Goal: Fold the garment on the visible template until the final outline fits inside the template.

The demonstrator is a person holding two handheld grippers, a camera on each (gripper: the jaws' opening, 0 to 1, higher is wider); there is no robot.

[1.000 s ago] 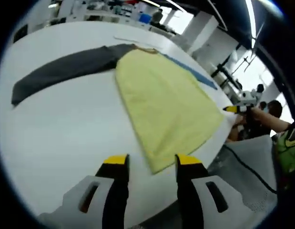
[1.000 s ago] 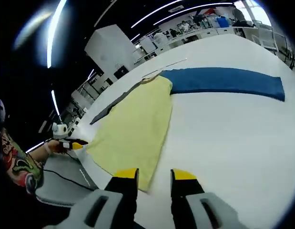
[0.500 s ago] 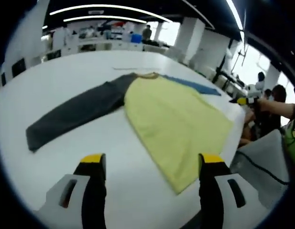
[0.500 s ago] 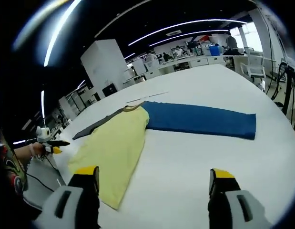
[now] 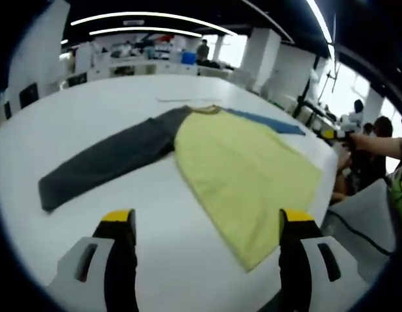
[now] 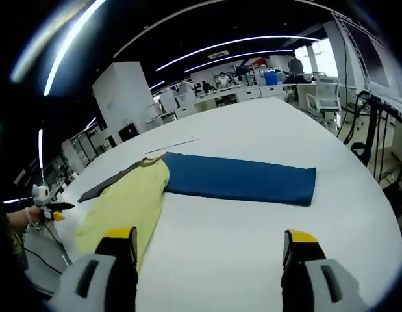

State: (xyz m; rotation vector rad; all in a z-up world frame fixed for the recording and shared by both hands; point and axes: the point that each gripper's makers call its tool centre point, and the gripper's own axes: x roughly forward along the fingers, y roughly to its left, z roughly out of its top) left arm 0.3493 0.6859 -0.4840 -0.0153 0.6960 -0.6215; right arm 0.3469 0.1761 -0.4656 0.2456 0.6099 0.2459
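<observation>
Yellow-bodied garment (image 5: 246, 172) lies flat on white table (image 5: 77, 123), grey sleeve (image 5: 110, 159) and blue sleeve (image 6: 243, 177) outstretched; we see both grippers' jaws spread wide, empty.

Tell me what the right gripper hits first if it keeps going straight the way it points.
Probably bare white table first, with the right gripper open. Further along that line lies the blue sleeve of the garment, though depth is hard to judge in this fisheye view.
</observation>
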